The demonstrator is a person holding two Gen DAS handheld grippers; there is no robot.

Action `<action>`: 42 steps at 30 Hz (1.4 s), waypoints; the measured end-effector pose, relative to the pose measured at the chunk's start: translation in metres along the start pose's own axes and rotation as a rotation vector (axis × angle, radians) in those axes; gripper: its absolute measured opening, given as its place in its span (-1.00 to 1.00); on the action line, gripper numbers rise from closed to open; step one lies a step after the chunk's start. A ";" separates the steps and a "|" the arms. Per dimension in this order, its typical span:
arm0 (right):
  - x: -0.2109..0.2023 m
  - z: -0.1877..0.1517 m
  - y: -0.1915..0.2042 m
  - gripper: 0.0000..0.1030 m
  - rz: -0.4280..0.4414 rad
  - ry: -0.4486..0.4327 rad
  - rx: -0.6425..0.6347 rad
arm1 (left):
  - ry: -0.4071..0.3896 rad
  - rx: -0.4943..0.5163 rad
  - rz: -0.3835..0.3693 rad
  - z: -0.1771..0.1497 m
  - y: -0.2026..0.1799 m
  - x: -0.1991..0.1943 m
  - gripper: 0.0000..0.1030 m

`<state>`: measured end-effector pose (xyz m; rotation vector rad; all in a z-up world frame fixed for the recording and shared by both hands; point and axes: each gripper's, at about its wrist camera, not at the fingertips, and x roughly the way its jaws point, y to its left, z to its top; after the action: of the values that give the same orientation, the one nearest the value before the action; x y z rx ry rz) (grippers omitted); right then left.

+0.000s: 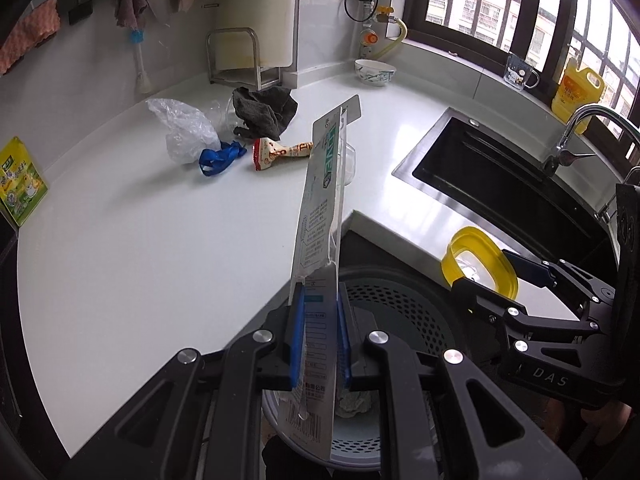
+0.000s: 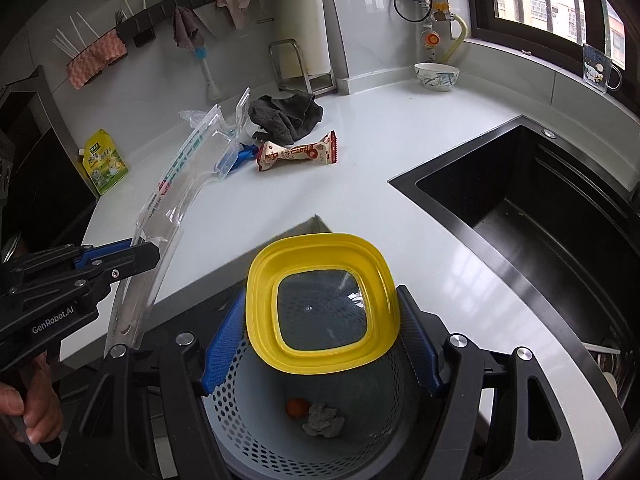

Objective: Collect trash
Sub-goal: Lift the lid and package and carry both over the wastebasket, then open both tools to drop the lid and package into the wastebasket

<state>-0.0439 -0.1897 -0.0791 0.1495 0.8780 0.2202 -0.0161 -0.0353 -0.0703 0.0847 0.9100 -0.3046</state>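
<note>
My left gripper (image 1: 319, 300) is shut on a long clear plastic blister pack (image 1: 320, 216), held over the perforated grey trash bin (image 1: 404, 312). It also shows in the right wrist view (image 2: 168, 216). My right gripper (image 2: 324, 344) is shut on a yellow-rimmed clear lid (image 2: 322, 304), above the bin (image 2: 256, 420), which holds a crumpled paper ball (image 2: 323, 420) and an orange bit (image 2: 298, 407). On the white counter lie a red snack wrapper (image 2: 296, 154), a clear plastic bag (image 1: 184, 132) and a blue ribbon (image 1: 220, 158).
A dark grey rag (image 1: 264, 112) lies behind the wrapper. A black sink (image 2: 540, 216) with a tap (image 1: 576, 136) is at the right. A bowl (image 2: 436, 76), a green-yellow pouch (image 2: 106, 166), an oil bottle (image 1: 576, 88) and a metal rack (image 1: 236, 60) stand along the back.
</note>
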 end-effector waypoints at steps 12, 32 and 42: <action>0.006 -0.049 -0.009 0.35 0.016 0.092 -0.011 | 0.119 -0.031 -0.006 -0.060 -0.016 0.015 -0.72; 0.064 -0.095 -0.022 0.35 0.029 0.239 0.013 | 0.305 -0.073 -0.006 -0.108 -0.009 0.081 -0.71; 0.066 -0.093 -0.021 0.38 0.046 0.277 0.018 | 0.278 -0.104 0.021 -0.104 -0.006 0.075 0.05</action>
<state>-0.0728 -0.1900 -0.1914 0.1590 1.1526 0.2806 -0.0541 -0.0368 -0.1927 0.0410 1.1985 -0.2281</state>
